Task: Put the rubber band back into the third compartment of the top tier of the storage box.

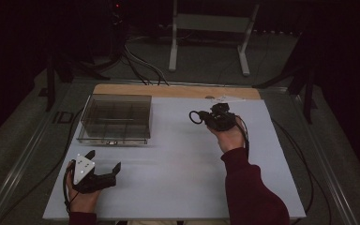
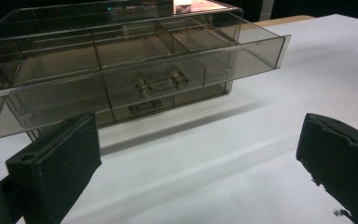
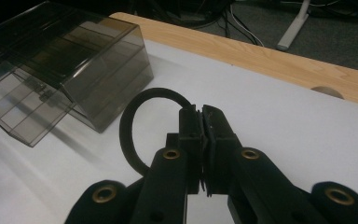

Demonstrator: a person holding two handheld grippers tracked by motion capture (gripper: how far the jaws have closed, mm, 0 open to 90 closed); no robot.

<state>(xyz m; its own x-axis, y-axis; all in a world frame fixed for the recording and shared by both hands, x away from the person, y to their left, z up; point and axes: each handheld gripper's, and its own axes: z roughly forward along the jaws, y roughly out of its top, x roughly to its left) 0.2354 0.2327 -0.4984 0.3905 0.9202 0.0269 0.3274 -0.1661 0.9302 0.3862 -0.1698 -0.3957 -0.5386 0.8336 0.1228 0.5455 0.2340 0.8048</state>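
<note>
A smoky clear drawer box [image 1: 115, 117] stands at the back left of the white table top [image 1: 178, 159]. Its upper drawer [image 2: 121, 60] is pulled out, divided into compartments, with a small handle [image 2: 161, 84] on the front. My right gripper [image 1: 205, 118] is at the back right of the table, held above the surface, shut on a black ring [image 1: 196, 117]. In the right gripper view the ring [image 3: 128, 126] loops out to the left of the pinched jaws of the right gripper [image 3: 201, 112]. At the front left, my left gripper [image 1: 105, 160] stands open and holds nothing. The left gripper [image 2: 200, 149] faces the drawer front.
A wooden strip [image 1: 178, 90] runs along the table's far edge. Behind it on the floor are a white stand [image 1: 208, 33] and several cables [image 1: 140, 65]. Dark frame legs [image 1: 304, 79] flank the table.
</note>
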